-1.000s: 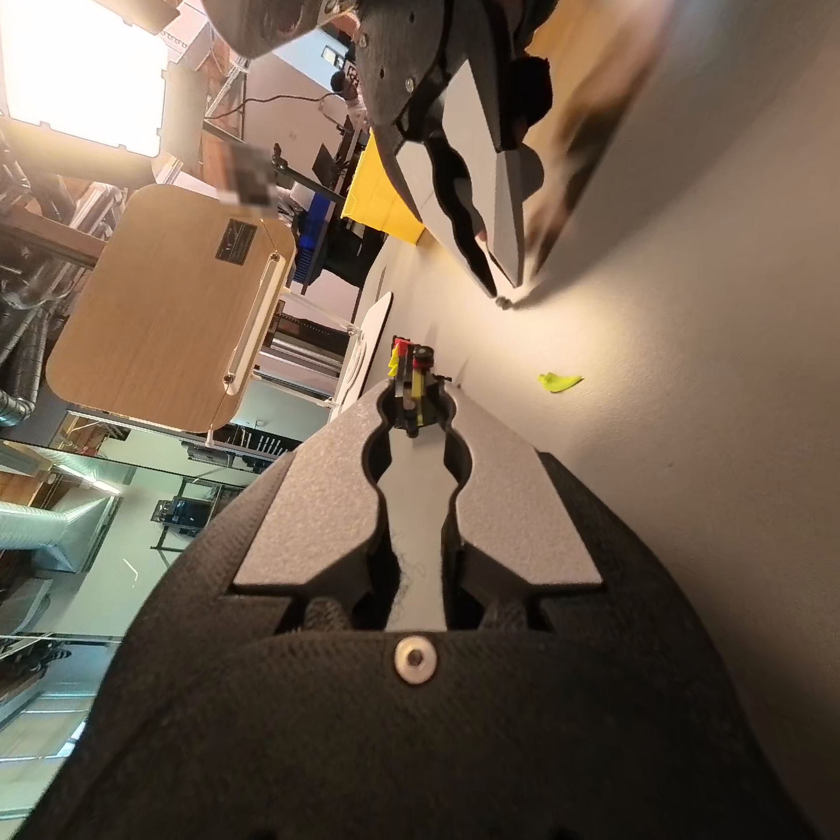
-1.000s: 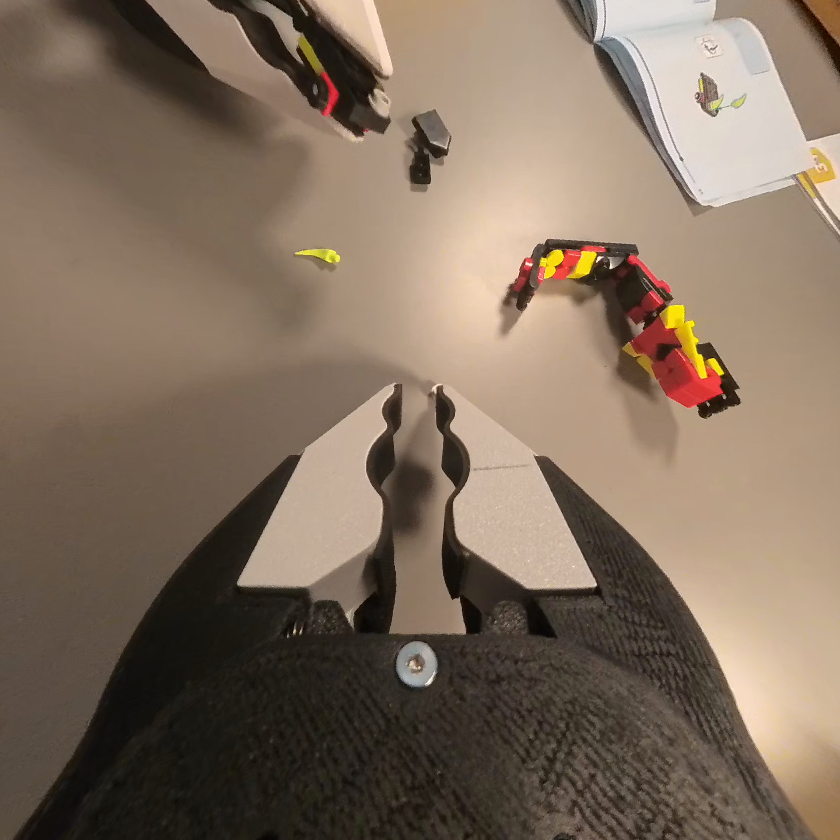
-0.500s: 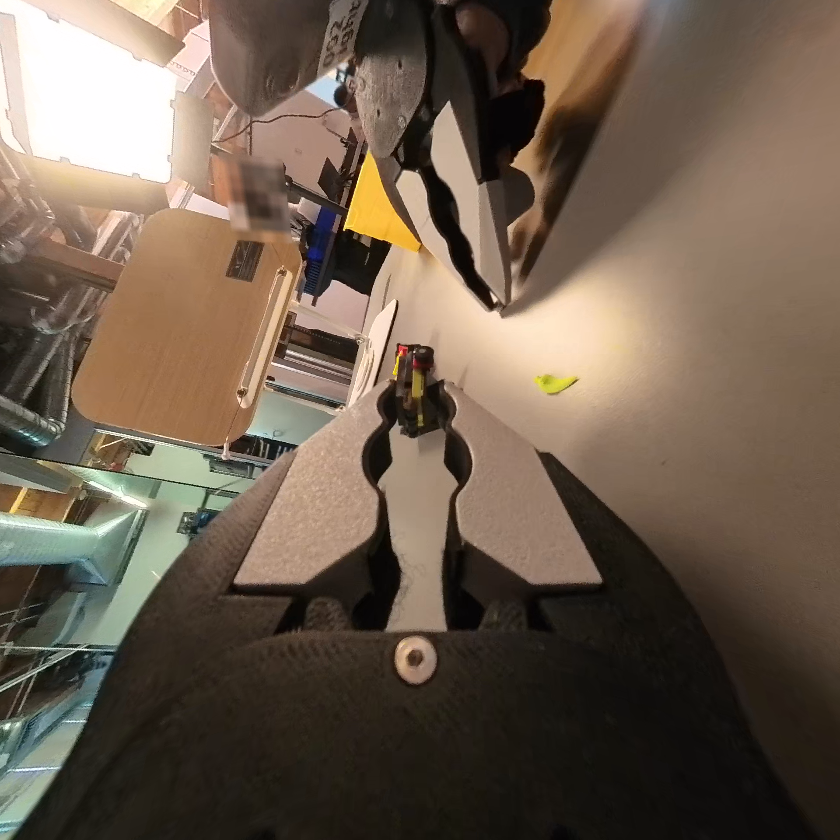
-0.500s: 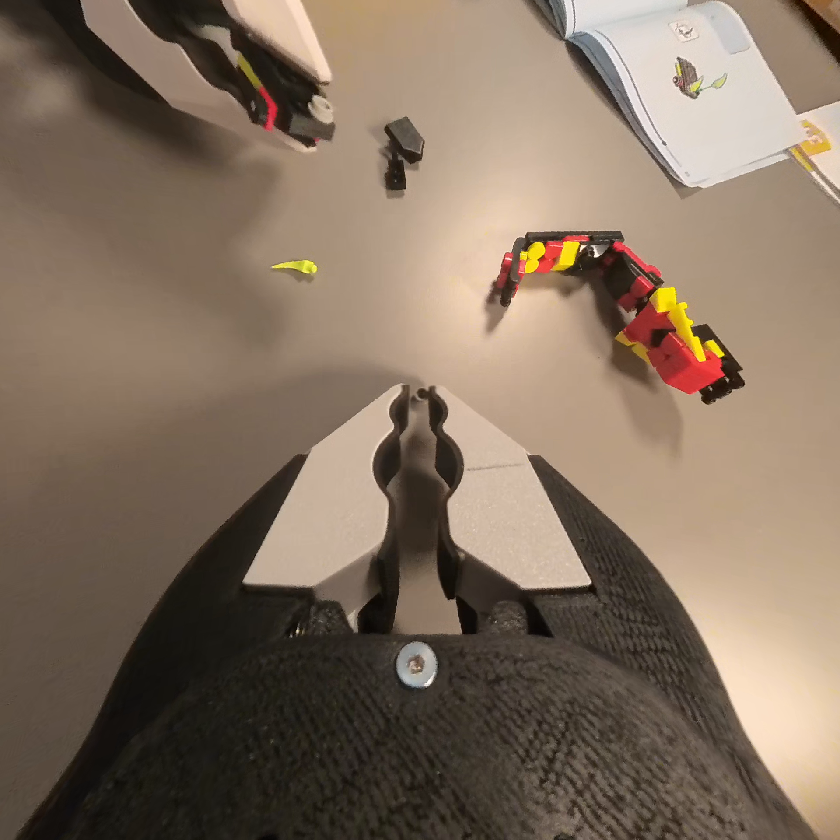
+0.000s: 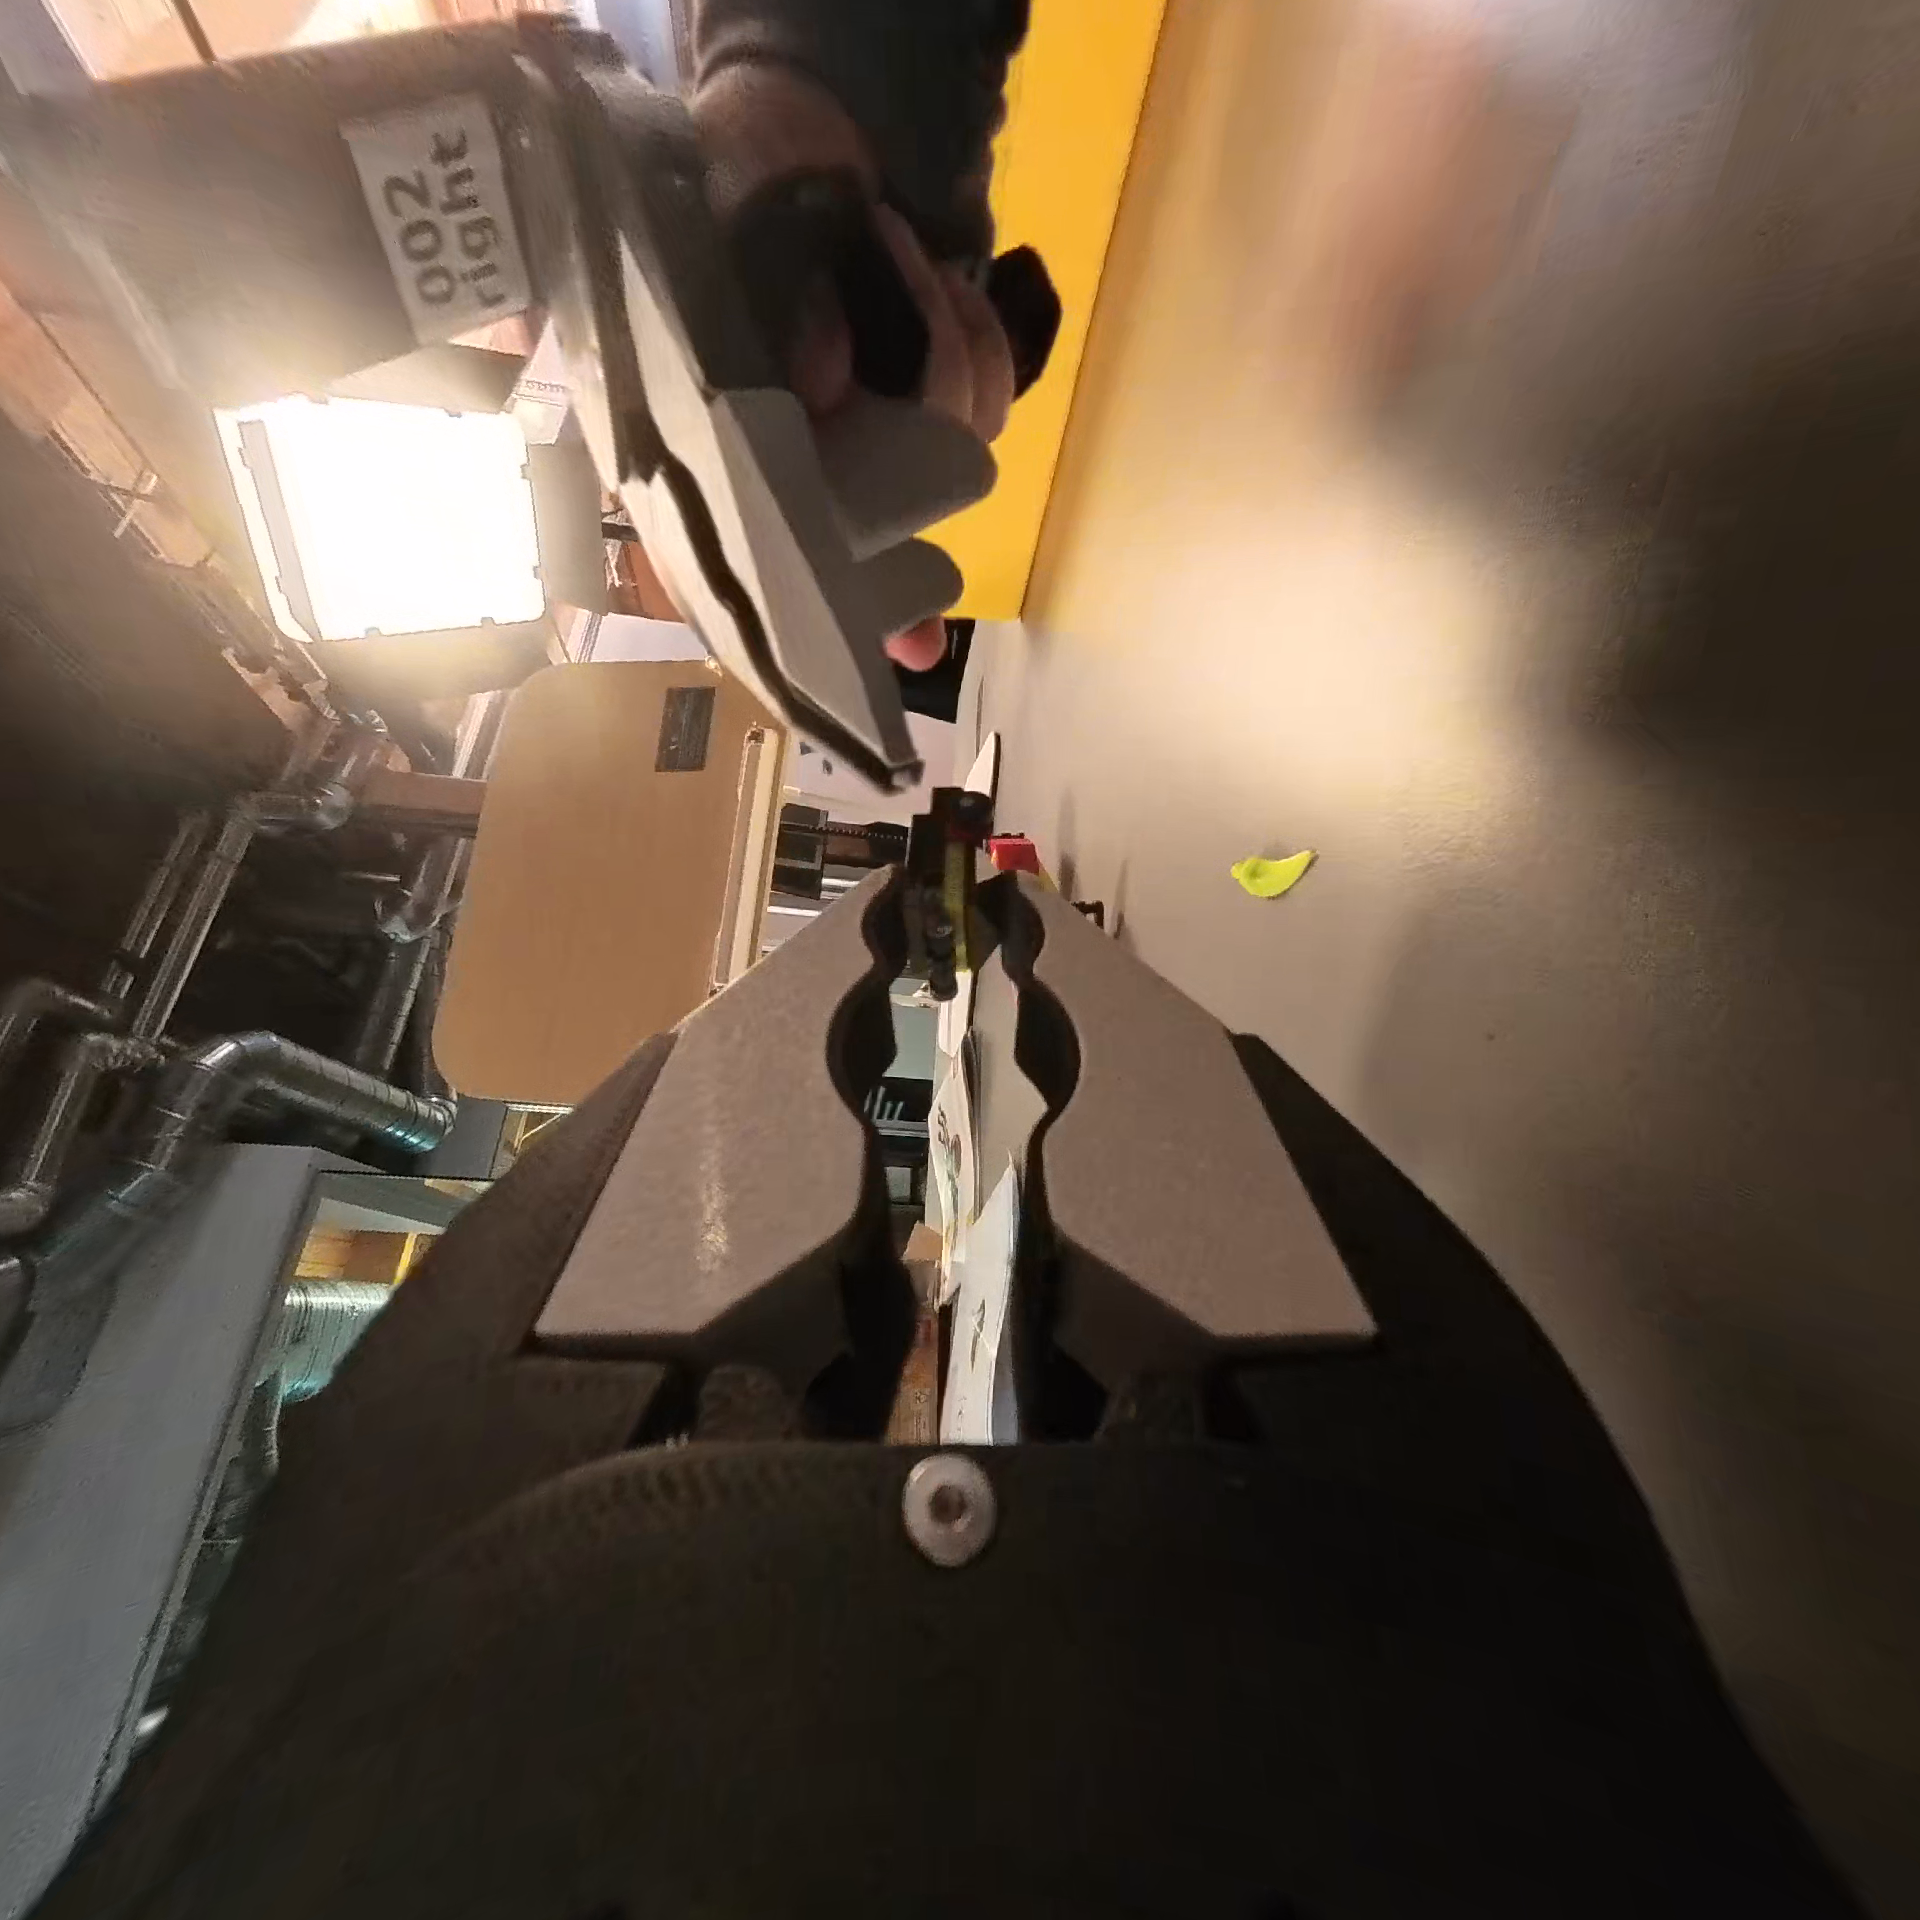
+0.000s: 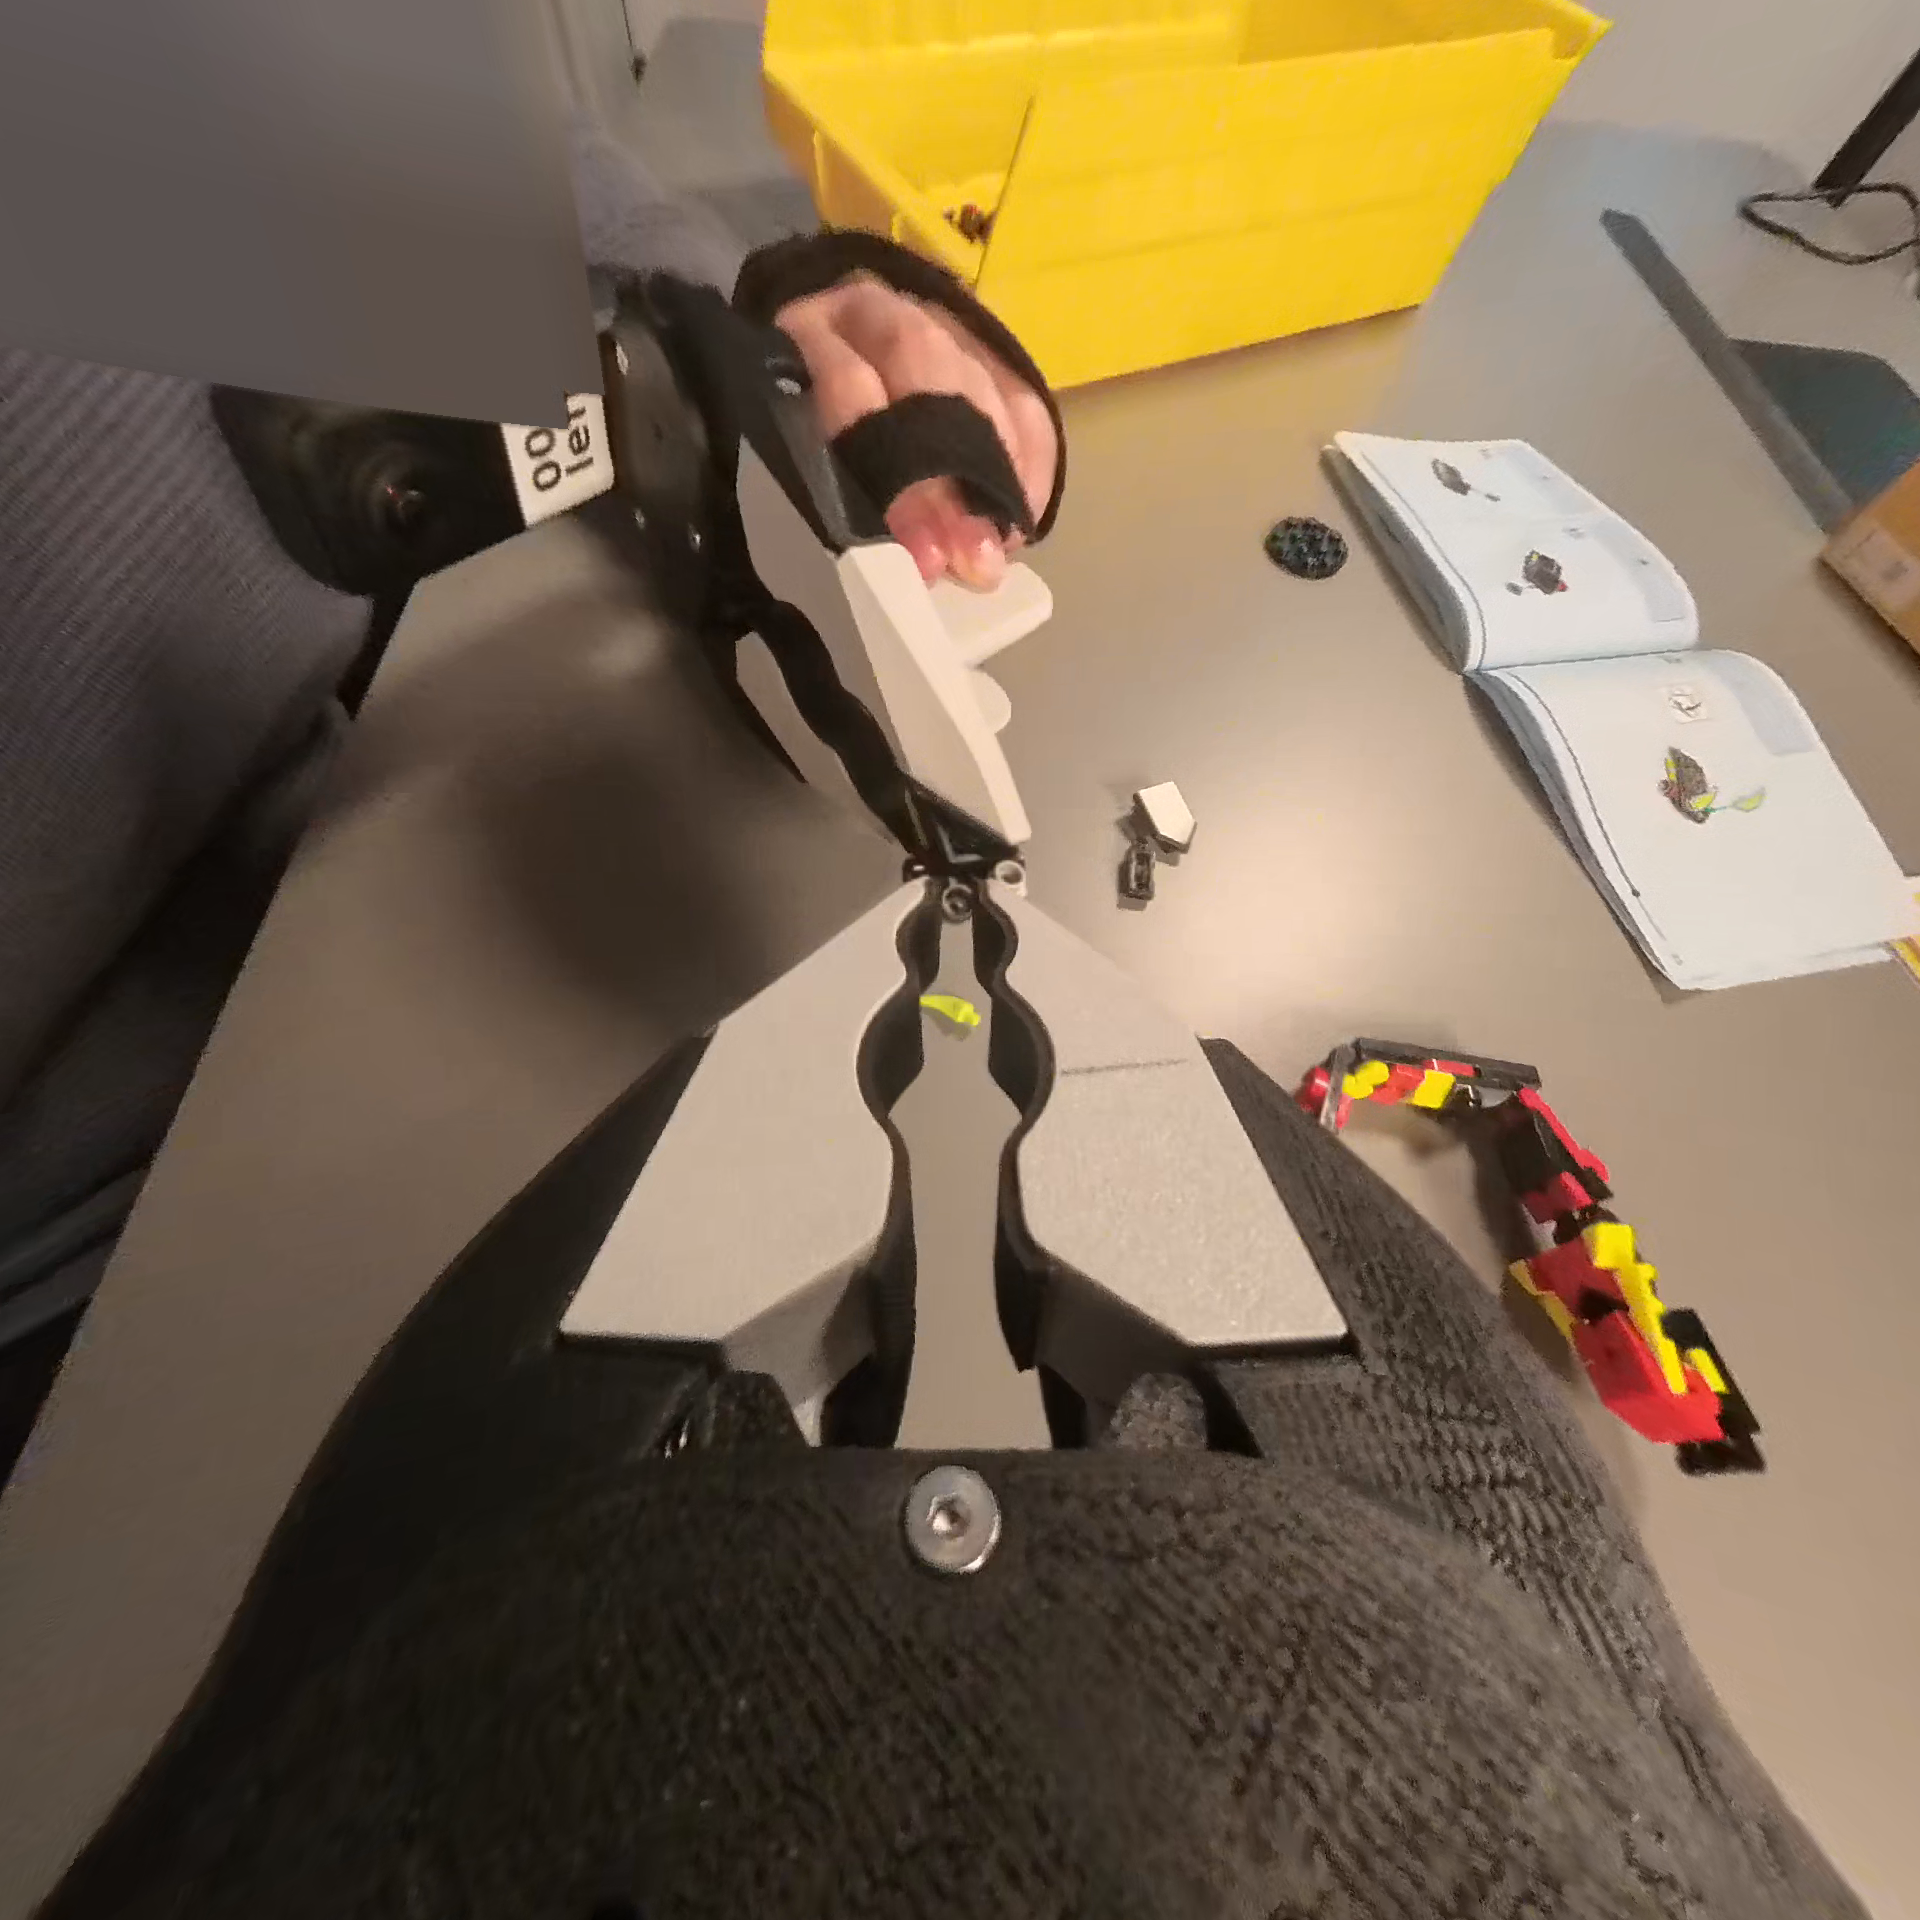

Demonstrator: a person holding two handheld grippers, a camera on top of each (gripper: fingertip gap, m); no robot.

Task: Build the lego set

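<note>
My left gripper (image 5: pixel 940 906) is shut on a small black, yellow and red lego sub-assembly (image 5: pixel 943 883) and holds it above the table. My right gripper (image 6: pixel 956 896) is shut on a tiny grey piece (image 6: pixel 954 902), tip to tip with the left gripper (image 6: pixel 961 847) and its sub-assembly. In the left wrist view the right gripper (image 5: pixel 899 771) comes down from the upper left, just above the sub-assembly. A lime-green curved piece (image 6: pixel 948 1013) lies on the table below; it also shows in the left wrist view (image 5: pixel 1273 871). A larger red, yellow and black lego model (image 6: pixel 1527 1226) lies at the right.
Two small black and grey pieces (image 6: pixel 1153 842) lie just past the grippers. An open instruction booklet (image 6: pixel 1621 748) lies at the right, with a black round piece (image 6: pixel 1306 542) beside it. A yellow bin (image 6: pixel 1195 177) stands at the back. My left and right fingertips are right by each other.
My right gripper shut on the tiny piece on the table, lifted off and swung over to meet the left gripper's sub-assembly. The left gripper kept its hold.
</note>
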